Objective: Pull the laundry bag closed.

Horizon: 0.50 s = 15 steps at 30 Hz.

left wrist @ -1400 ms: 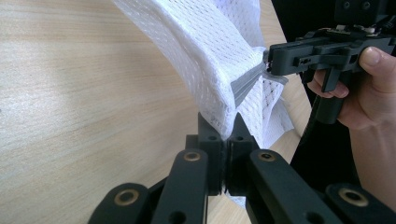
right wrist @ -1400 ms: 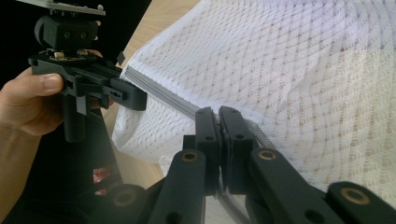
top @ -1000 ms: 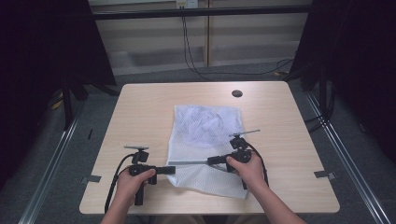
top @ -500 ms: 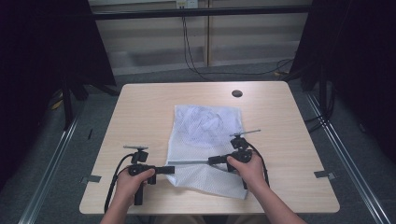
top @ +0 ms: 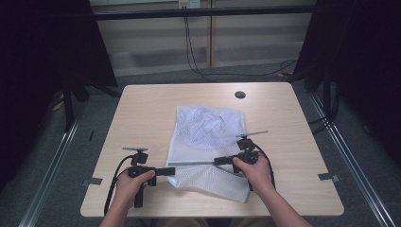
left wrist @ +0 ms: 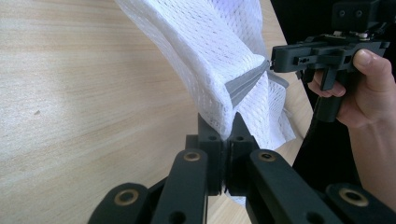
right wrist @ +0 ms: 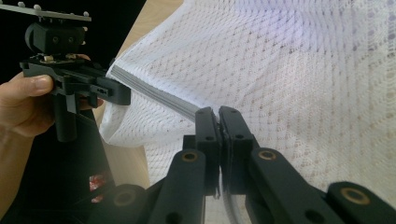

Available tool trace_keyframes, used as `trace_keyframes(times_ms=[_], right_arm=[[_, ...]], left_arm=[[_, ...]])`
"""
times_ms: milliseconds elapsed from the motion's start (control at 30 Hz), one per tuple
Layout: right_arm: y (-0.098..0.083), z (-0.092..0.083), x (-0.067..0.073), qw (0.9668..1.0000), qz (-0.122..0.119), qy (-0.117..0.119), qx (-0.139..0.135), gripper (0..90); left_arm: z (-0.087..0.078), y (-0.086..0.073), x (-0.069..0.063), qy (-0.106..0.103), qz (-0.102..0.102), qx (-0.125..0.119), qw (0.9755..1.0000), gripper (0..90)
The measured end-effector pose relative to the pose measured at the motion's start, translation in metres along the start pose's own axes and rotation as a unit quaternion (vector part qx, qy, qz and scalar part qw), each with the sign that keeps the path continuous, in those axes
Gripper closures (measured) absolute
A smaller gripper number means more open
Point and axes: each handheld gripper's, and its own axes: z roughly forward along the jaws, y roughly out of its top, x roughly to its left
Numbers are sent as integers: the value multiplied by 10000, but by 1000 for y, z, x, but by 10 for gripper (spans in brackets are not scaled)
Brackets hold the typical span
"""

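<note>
The white mesh laundry bag lies mid-table, its grey zipper band stretched taut between the left gripper and right gripper, both jaws clamped shut on it, likely to straighten the opening for zipping.

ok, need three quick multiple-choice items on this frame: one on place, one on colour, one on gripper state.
1. Where does the mesh bag lie on the table?
A. far left corner
B. around the middle, reaching the near edge
C. far right corner

2. What colour is the strip stretched between the grippers?
A. grey
B. red
C. yellow

3. How does the left gripper stand?
A. wide open above the bag
B. shut on nothing
C. shut on the bag's edge

Answers:
1. B, the high view shows it centred and running toward the person.
2. A, it shows grey against the white mesh.
3. C, the left gripper view shows mesh pinched between closed jaws.
</note>
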Motion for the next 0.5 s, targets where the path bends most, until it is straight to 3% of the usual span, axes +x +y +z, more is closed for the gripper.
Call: trace_keyframes(times_ms=[300,500], right_arm=[[0,-1,0,10000,28,-3,30,871],[0,-2,0,10000,39,-9,29,871]], left_arm=[[0,0,-1,-44,-84,12,10000,880],[1,0,-1,-51,-18,46,10000,880]])
